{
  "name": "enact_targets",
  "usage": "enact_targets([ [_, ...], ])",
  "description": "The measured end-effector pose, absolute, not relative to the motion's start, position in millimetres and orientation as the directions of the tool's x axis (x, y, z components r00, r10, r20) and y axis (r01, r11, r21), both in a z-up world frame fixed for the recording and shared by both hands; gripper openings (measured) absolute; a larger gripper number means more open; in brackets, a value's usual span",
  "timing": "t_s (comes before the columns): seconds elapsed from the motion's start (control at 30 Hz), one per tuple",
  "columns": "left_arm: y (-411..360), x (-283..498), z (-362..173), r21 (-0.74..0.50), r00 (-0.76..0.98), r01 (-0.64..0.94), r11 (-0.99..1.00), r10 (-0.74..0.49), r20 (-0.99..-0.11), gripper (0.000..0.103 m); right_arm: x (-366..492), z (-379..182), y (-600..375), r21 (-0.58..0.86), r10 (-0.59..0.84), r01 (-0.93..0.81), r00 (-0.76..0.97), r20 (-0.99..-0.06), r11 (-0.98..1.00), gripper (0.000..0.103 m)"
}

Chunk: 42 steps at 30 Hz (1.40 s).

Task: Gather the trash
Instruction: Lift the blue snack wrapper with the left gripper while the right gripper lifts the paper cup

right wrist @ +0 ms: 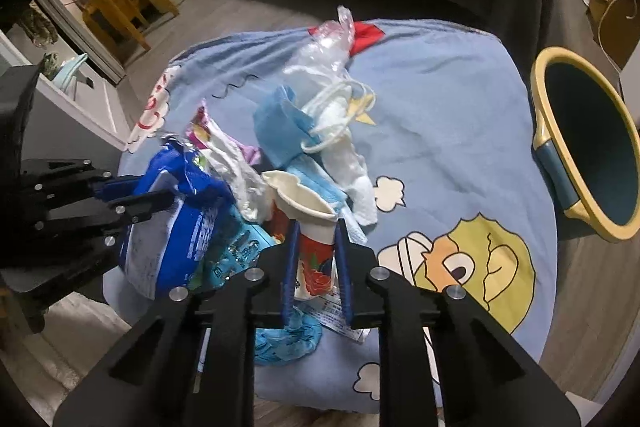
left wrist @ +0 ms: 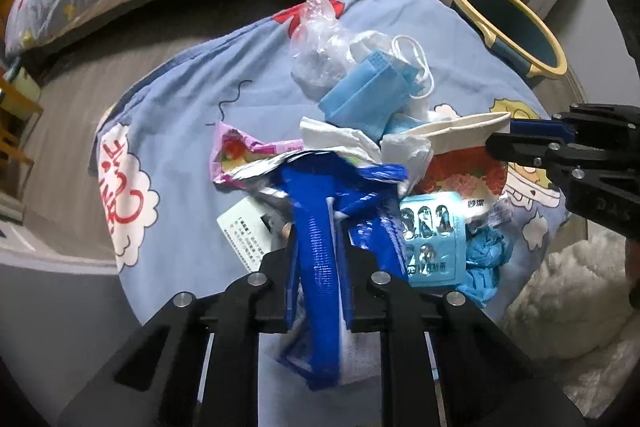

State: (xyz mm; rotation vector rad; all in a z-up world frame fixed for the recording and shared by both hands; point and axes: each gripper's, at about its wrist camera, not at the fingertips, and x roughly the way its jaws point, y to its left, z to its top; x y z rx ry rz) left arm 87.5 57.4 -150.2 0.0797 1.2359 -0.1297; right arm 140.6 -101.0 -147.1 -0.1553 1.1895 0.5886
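**Trash heap on the cartoon cloth, one piece pinched in each of my grippers**

Trash lies piled on the pale blue cartoon-print cloth [left wrist: 188,131] spread over the floor. Through my left wrist camera, my left gripper [left wrist: 320,255] has its jaws pressed onto the crumpled blue-and-white plastic snack bag [left wrist: 316,227]; the bag's print is too creased and blurred to read. Just right of it sits a light blue sachet with penguin pictures [left wrist: 434,239], its characters too small to make out. A white leaflet [left wrist: 244,231] pokes out on the left, text illegible. Farther up the heap lie a folded blue face mask with white ear loops [left wrist: 368,91] and a clear crinkled plastic bag [left wrist: 320,39]. Big red characters in a white cloud [left wrist: 120,187] mark the cloth. My right gripper [left wrist: 516,135] enters from the right edge, at the rim of the paper cup.

Through my right wrist camera, my right gripper [right wrist: 316,259] pinches the squashed red-and-white paper cup [right wrist: 316,259] between its jaws; its floral print shows, its small lettering does not resolve. A teal crumpled glove [right wrist: 288,339] lies half hidden beneath. The yellow-rimmed dark blue waste bin [right wrist: 588,143] lies tipped on its side just off the cloth's right edge, cut off by the frame.
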Motion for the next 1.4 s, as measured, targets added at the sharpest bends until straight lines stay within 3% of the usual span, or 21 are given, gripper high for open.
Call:
enact_targets([
  [0.33, 62, 89, -94, 0.011, 0.467, 0.119, 0.993, -0.047, -0.883, 0.017, 142, -105, -114, 0.185, 0.385, -0.496, 0.338, -0.859, 0.848, 0.008],
  [0.63, 76, 88, -56, -0.072, 0.572, 0.073, 0.995, -0.101, -0.814, 0.017, 146, -76, -129, 0.226, 0.432, -0.464, 0.406, -0.806, 0.857, 0.008],
  [1.17, 88, 116, -115, -0.062, 0.442, 0.008, 0.998, -0.059, -0.895, 0.017, 152, -63, -144, 0.247, 0.452, -0.444, 0.45, -0.77, 0.861, 0.008],
  [1.27, 90, 119, -127, -0.025, 0.407, -0.001, 1.0, -0.022, -0.913, 0.025, 152, -62, -145, 0.251, 0.459, -0.448, 0.45, -0.766, 0.858, 0.008],
  [1.3, 89, 120, -128, -0.02, 0.401, -0.004, 1.0, -0.016, -0.916, 0.036, 151, -61, -144, 0.255, 0.462, -0.448, 0.449, -0.765, 0.857, 0.008],
  [1.4, 87, 121, -133, 0.009, 0.393, 0.006, 1.0, 0.006, -0.92, 0.037, 152, -60, -145, 0.266, 0.471, -0.447, 0.448, -0.76, 0.854, 0.008],
])
